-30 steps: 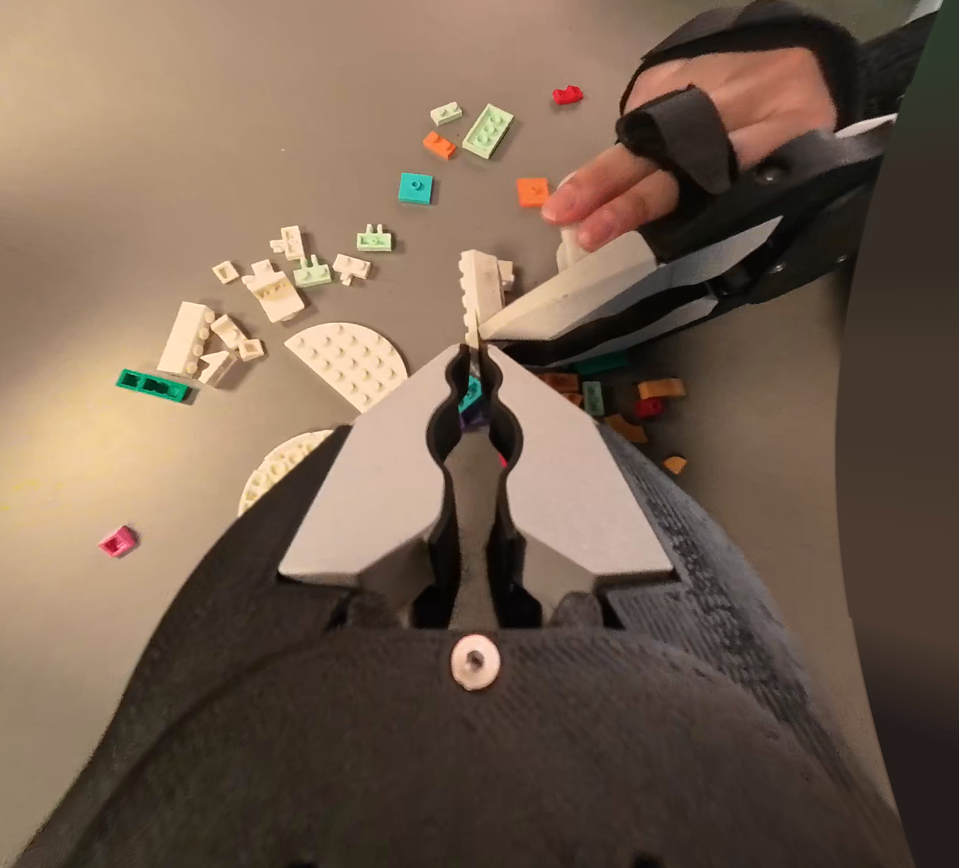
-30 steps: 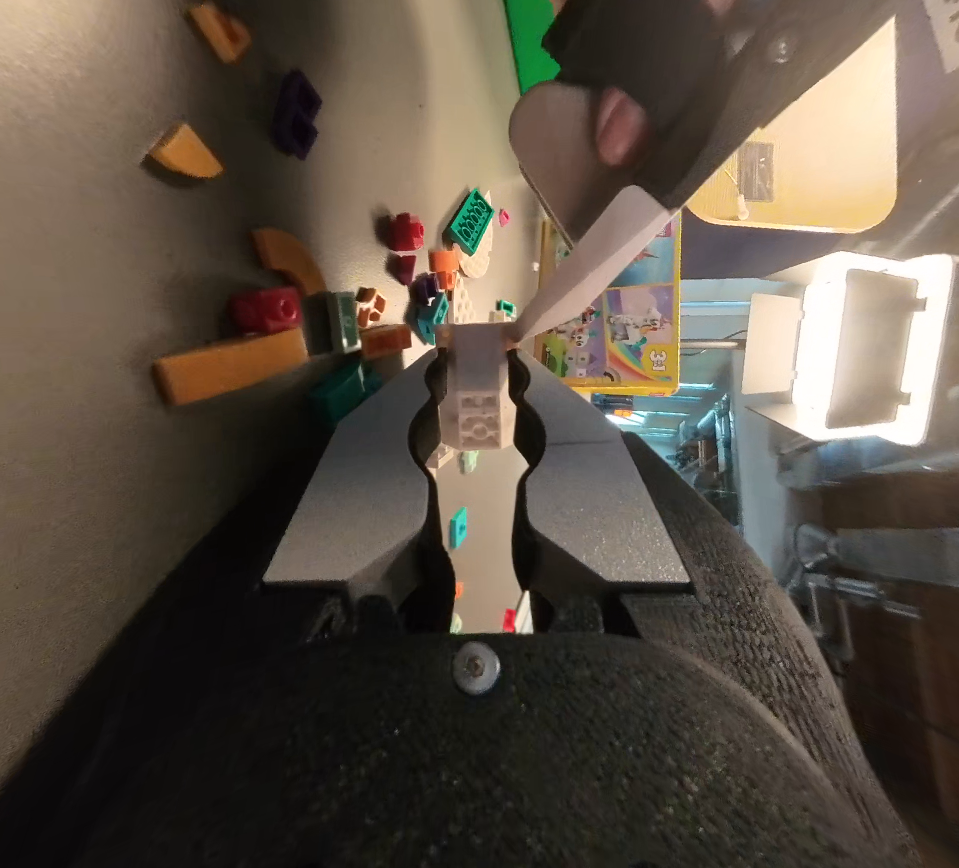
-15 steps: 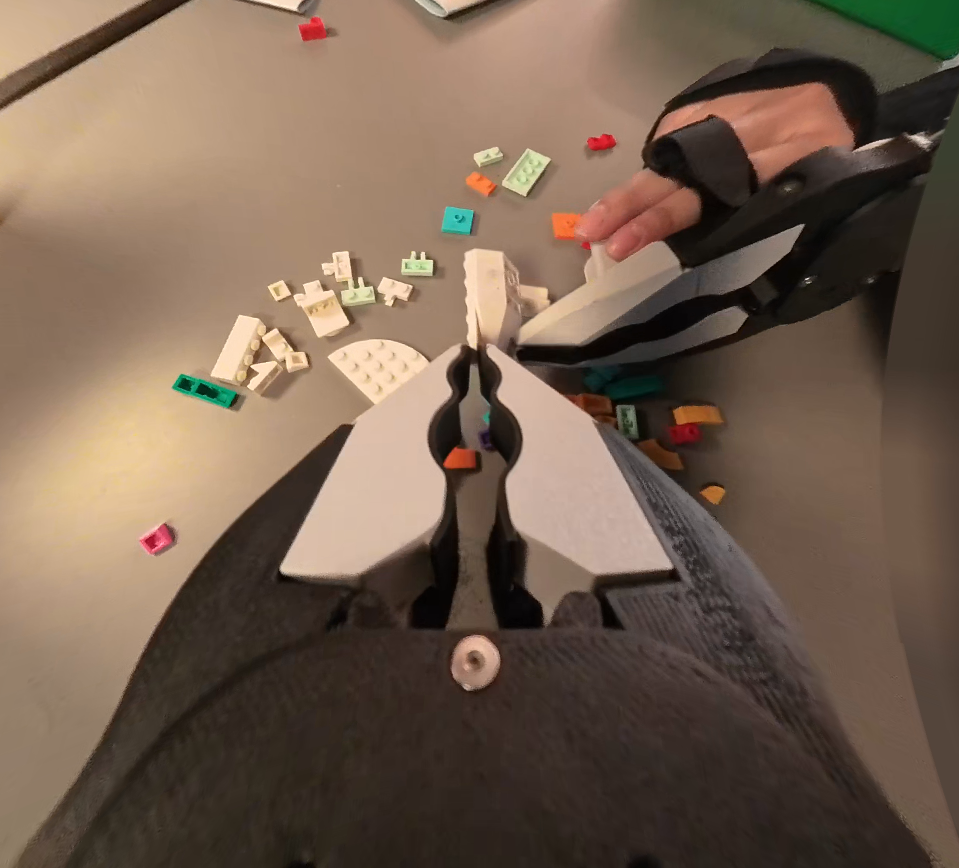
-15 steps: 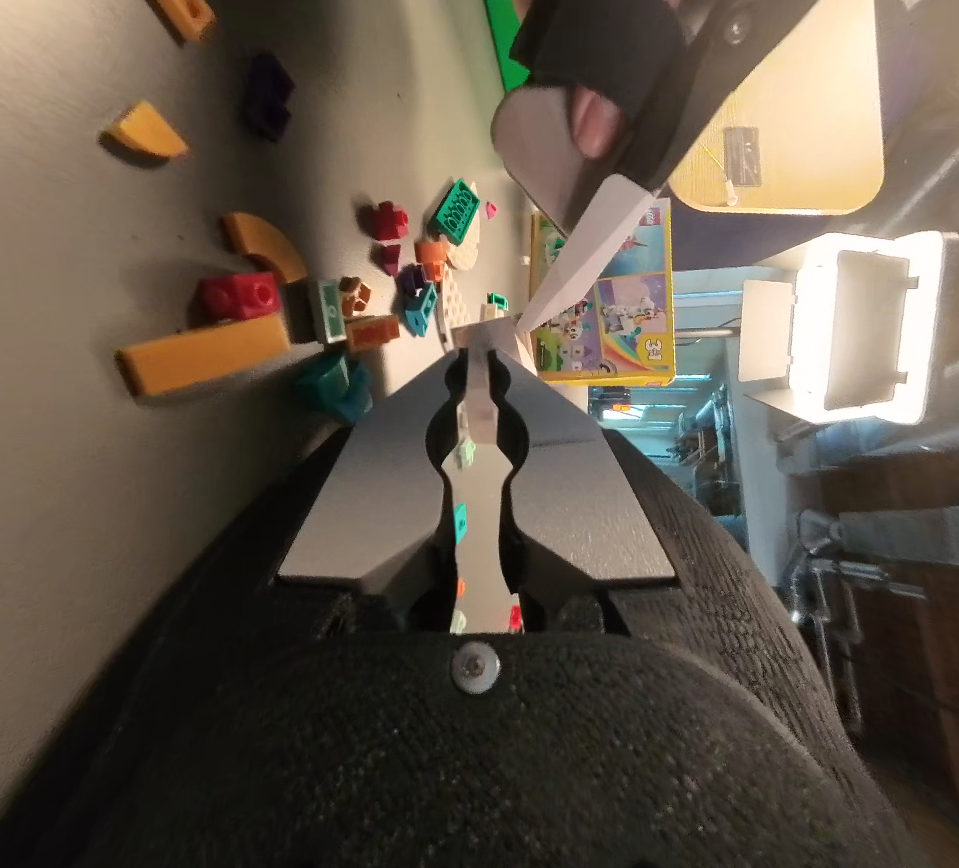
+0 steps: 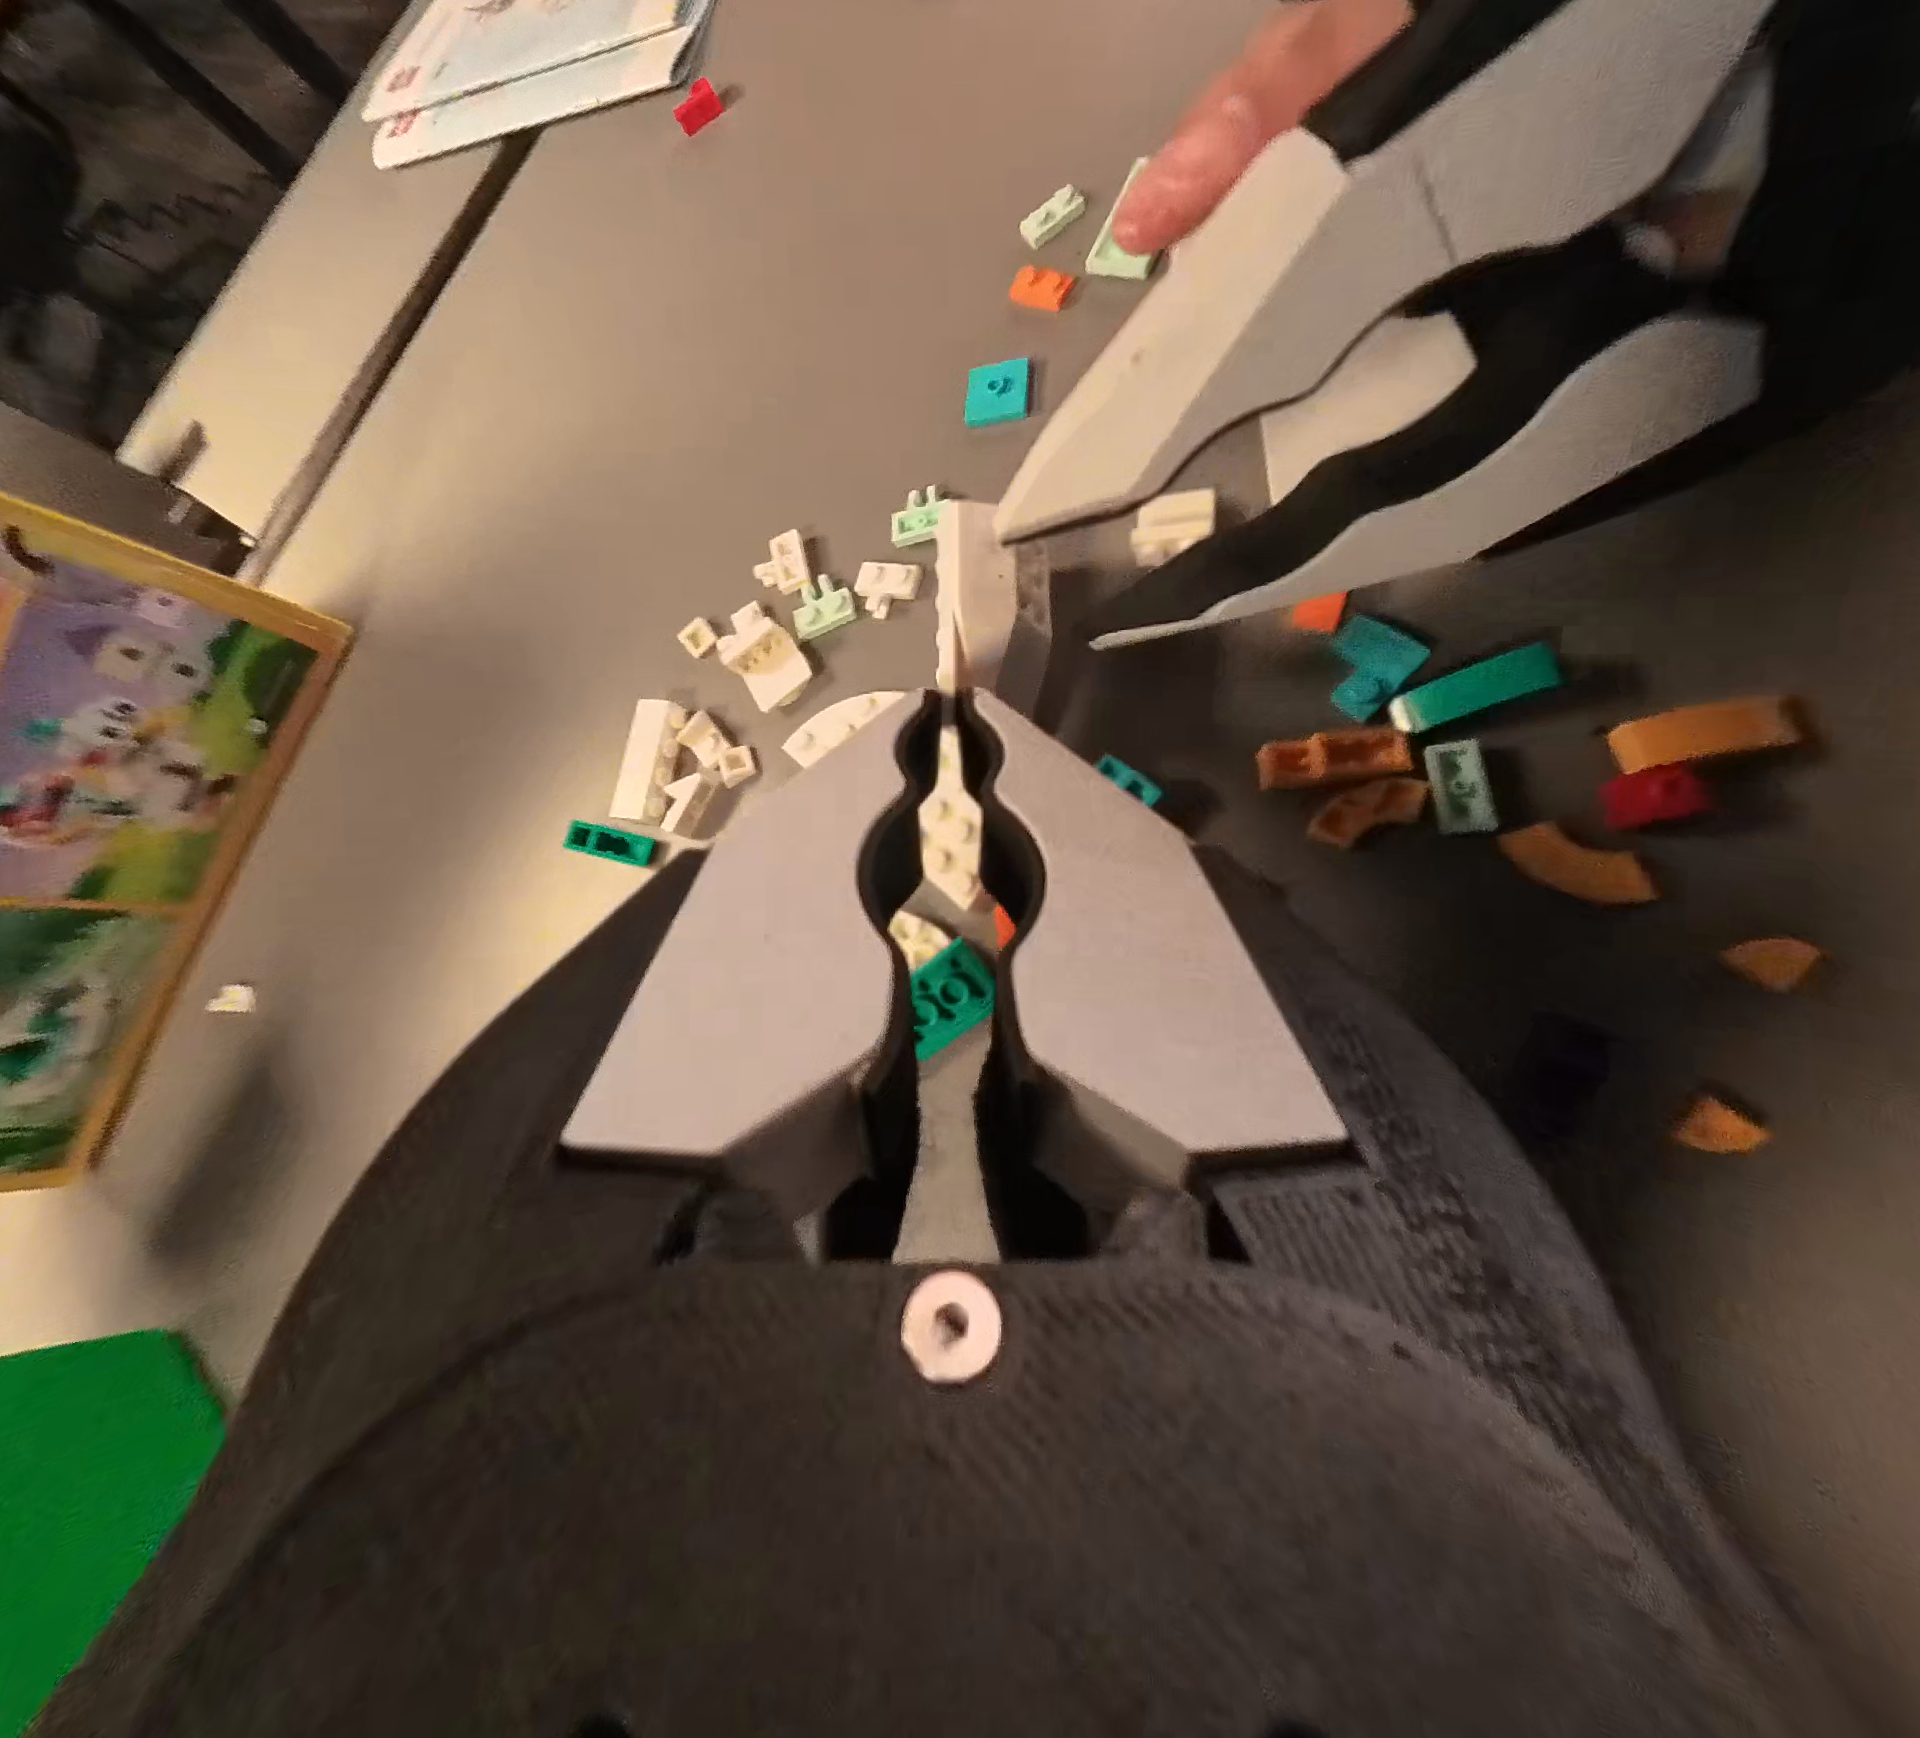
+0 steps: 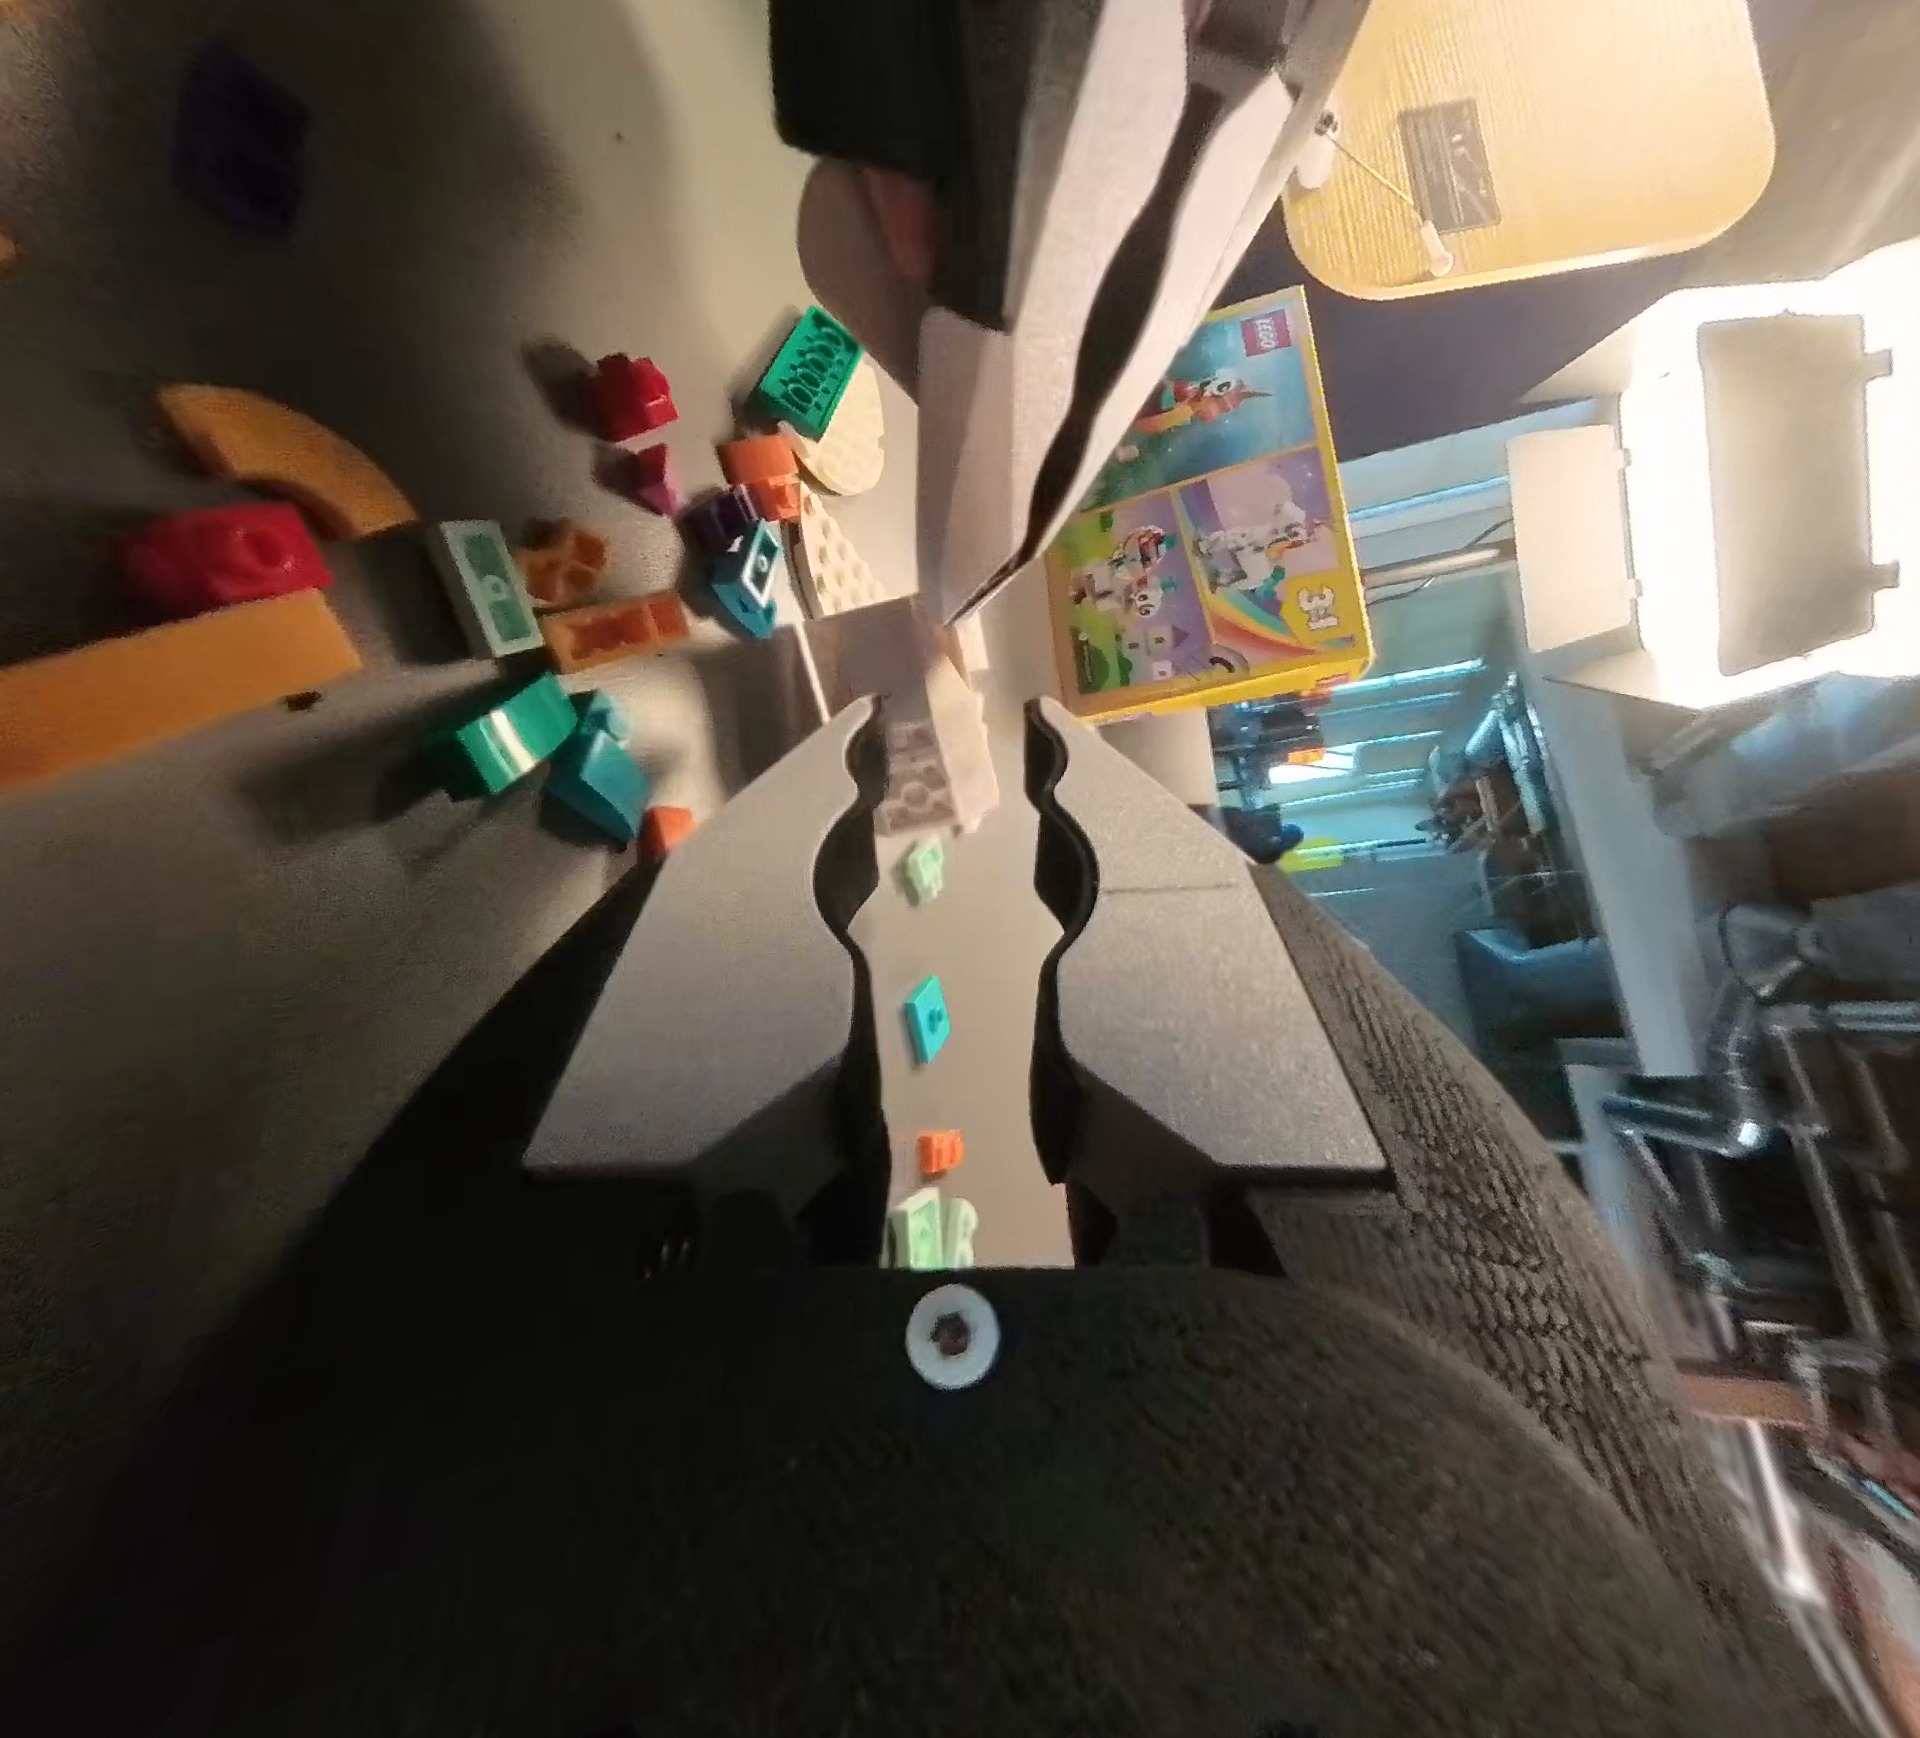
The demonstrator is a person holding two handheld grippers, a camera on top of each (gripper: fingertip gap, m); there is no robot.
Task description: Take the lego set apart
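**Left wrist view: white piece pinched between tight tips, right tongs spread around it**

Left wrist view shows the left gripper (image 5: pixel 951 701) pressed together on a white lego assembly (image 5: pixel 971 608), which stands up beyond its tips above the grey table (image 5: pixel 623 358). The right gripper (image 5: pixel 1049 587) comes in from the right, its fingers apart, one tip touching the top of the assembly and the other passing just beside it. In the right wrist view the right gripper (image 6: pixel 951 706) is spread, and the white assembly (image 6: pixel 935 753) lies between its tips with a gap on the right side. Loose bricks (image 5: pixel 1475 686) lie scattered on the table near both tools. A set box (image 6: pixel 1195 525) stands farther off.
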